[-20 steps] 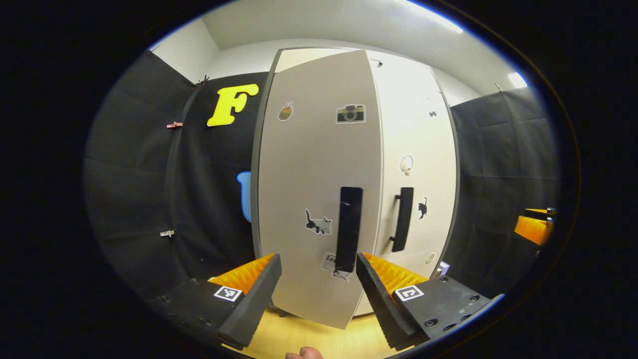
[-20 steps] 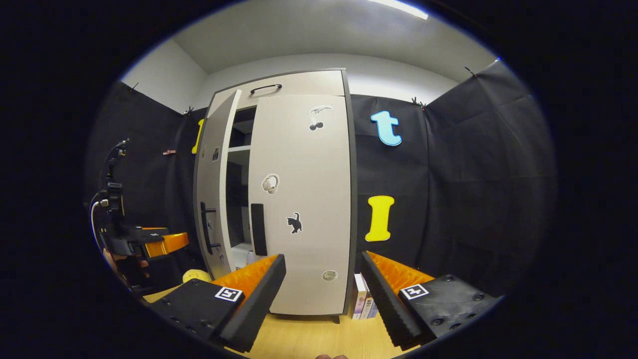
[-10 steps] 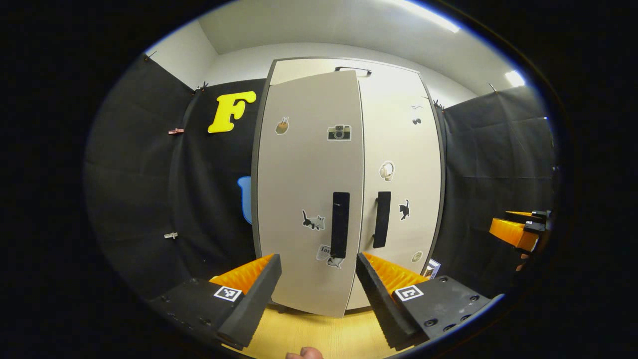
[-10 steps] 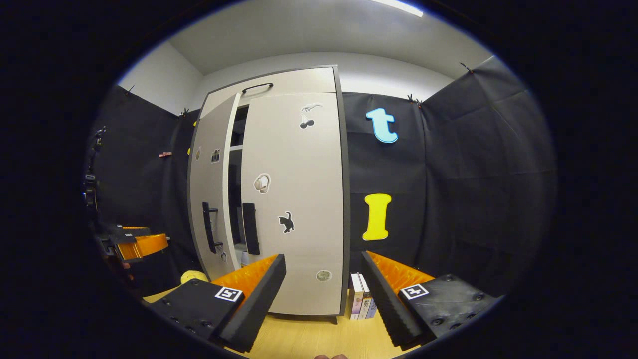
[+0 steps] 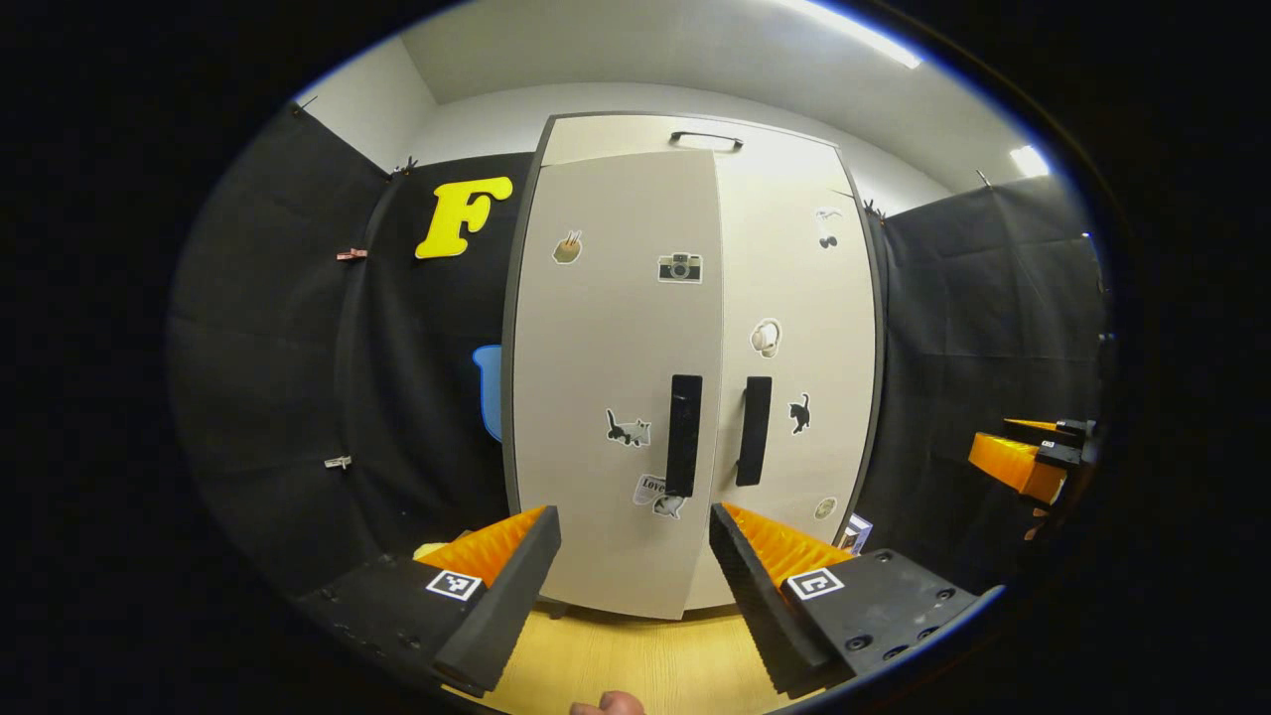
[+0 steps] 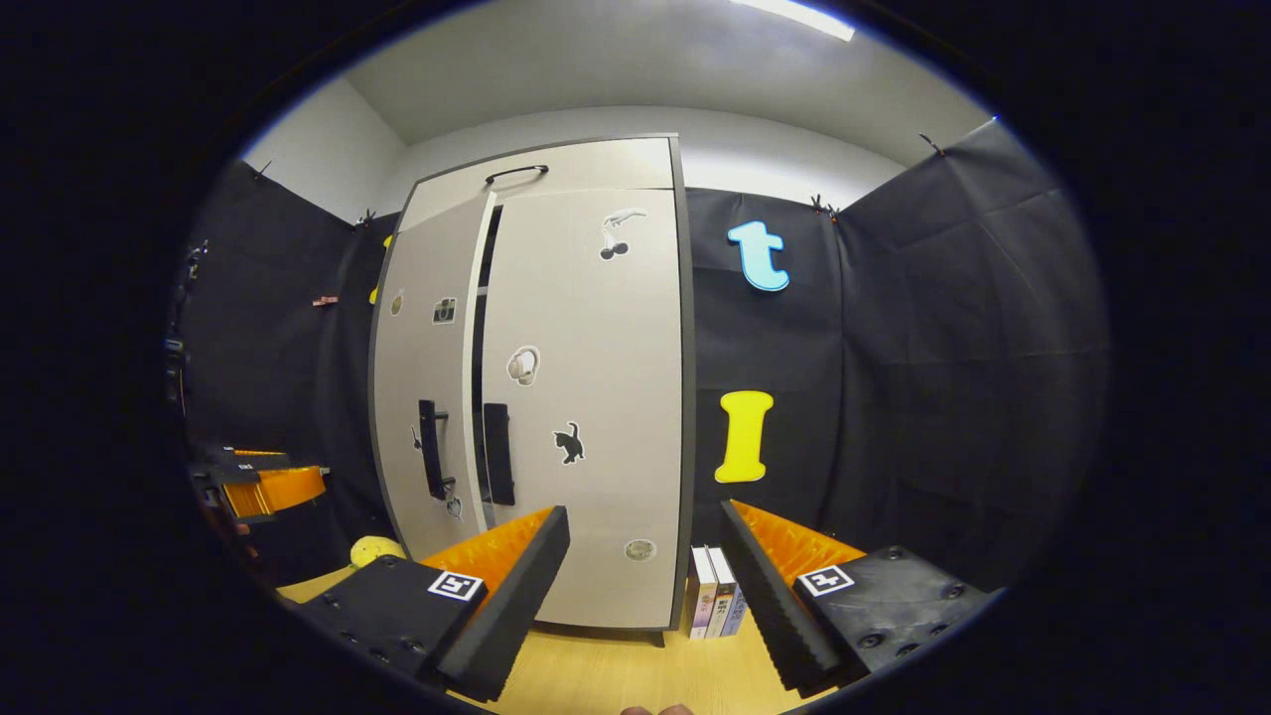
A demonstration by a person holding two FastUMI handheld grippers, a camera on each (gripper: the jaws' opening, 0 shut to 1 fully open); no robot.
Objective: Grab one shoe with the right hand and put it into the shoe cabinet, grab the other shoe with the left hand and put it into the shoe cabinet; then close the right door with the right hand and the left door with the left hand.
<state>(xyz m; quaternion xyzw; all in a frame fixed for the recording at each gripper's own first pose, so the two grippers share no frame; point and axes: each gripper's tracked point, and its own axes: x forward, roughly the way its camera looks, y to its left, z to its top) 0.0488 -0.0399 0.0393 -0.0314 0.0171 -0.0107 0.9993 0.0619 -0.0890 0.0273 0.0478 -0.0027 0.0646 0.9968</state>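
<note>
The pale shoe cabinet (image 5: 695, 377) stands on the wooden floor against the black cloth. Its right door (image 6: 596, 397) lies flush and shut. Its left door (image 5: 616, 397) is nearly shut; in the right gripper view the left door (image 6: 422, 397) still leaves a narrow dark slit. Each door carries a black handle (image 5: 683, 435) and stickers. The shoes are hidden behind the doors. My left gripper (image 5: 635, 571) is open and empty, a short way in front of the left door. My right gripper (image 6: 645, 571) is open and empty, facing the right door from farther back.
Several books (image 6: 713, 591) stand on the floor at the cabinet's right foot. A yellow object (image 6: 375, 549) lies on the floor left of the cabinet. The wooden floor (image 5: 635, 665) runs toward me. The other gripper (image 5: 1023, 462) shows at the right edge of the left gripper view.
The left door has swung from ajar to almost shut, and the dark gap with shelves has narrowed to a slit. My left gripper has backed away from the door.
</note>
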